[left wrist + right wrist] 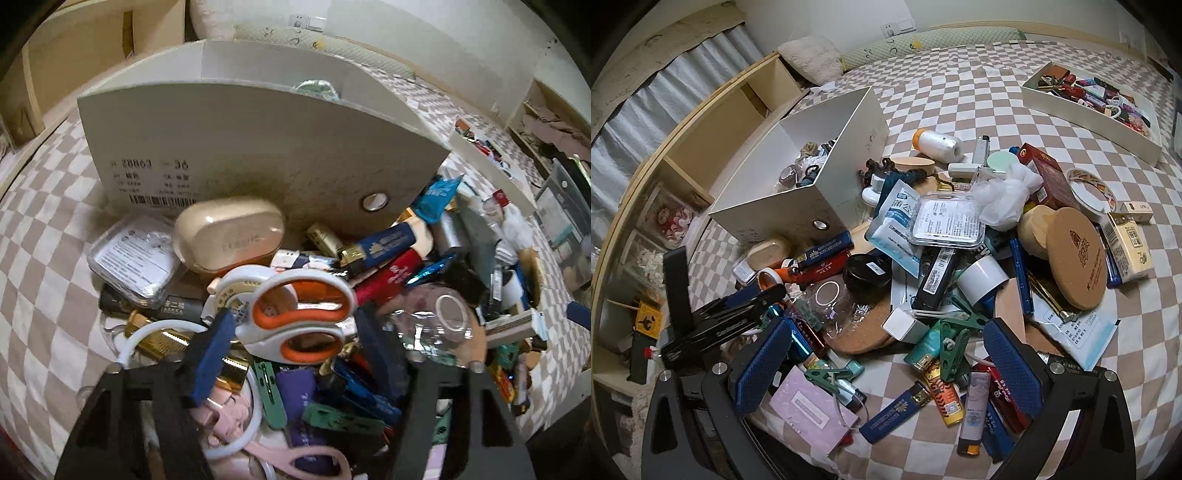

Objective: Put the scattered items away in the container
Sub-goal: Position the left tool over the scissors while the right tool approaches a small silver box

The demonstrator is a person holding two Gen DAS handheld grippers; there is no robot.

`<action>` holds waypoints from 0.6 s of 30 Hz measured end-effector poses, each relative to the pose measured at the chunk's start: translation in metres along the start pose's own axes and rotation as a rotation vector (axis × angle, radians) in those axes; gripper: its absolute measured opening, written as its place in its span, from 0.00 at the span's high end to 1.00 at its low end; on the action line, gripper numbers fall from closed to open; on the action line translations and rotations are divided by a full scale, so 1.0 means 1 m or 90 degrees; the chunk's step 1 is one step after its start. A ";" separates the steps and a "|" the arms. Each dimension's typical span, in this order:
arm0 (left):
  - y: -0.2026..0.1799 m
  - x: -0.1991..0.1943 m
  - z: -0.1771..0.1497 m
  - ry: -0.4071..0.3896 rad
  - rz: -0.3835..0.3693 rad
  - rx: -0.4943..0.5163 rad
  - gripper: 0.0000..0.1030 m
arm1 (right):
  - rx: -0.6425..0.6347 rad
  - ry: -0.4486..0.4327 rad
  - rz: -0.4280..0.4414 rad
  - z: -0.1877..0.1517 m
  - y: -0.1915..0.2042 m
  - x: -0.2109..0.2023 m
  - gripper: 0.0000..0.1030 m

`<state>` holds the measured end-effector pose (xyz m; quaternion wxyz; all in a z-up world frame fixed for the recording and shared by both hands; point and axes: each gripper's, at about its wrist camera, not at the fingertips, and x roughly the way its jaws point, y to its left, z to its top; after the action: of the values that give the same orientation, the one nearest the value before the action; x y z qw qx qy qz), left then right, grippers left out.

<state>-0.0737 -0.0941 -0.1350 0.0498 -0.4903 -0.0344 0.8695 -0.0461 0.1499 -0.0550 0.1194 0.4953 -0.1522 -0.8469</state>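
A heap of small items covers the checkered bed sheet (960, 92): lighters, clips, packets, tape rolls. White scissors with orange handle loops (299, 321) lie on top of it, just before the white cardboard box (258, 147). My left gripper (293, 325) stands open over the heap, the scissors' handles between its blue-padded fingers (210, 350); I cannot see either pad pressing on them. In the right wrist view the box (798, 177) stands open-topped with a few small things inside. My right gripper (886, 354) hovers open over lighters and green clips, holding nothing.
A beige earbud case (229, 236) and a clear plastic case (133, 258) lie against the box wall. A shallow white tray (1030, 94) full of small items sits at the back right. A round cork coaster (1075, 258) tops the heap. A wooden shelf frame (701, 140) borders the left.
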 end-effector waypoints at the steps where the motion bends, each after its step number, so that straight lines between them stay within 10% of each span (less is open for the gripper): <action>1: -0.001 0.000 -0.002 -0.005 0.007 0.007 0.38 | 0.000 0.001 -0.001 0.000 0.000 0.001 0.00; 17: 0.007 -0.026 -0.013 -0.042 -0.032 -0.010 0.43 | -0.065 -0.002 -0.058 -0.009 0.005 0.020 0.00; 18: 0.008 -0.030 -0.014 -0.045 -0.030 -0.009 0.73 | -0.070 0.003 -0.057 -0.010 0.006 0.021 0.00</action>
<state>-0.0468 -0.1050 -0.1173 0.0657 -0.4583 -0.0538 0.8847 -0.0469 0.1356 -0.0748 0.1091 0.4961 -0.0830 -0.8574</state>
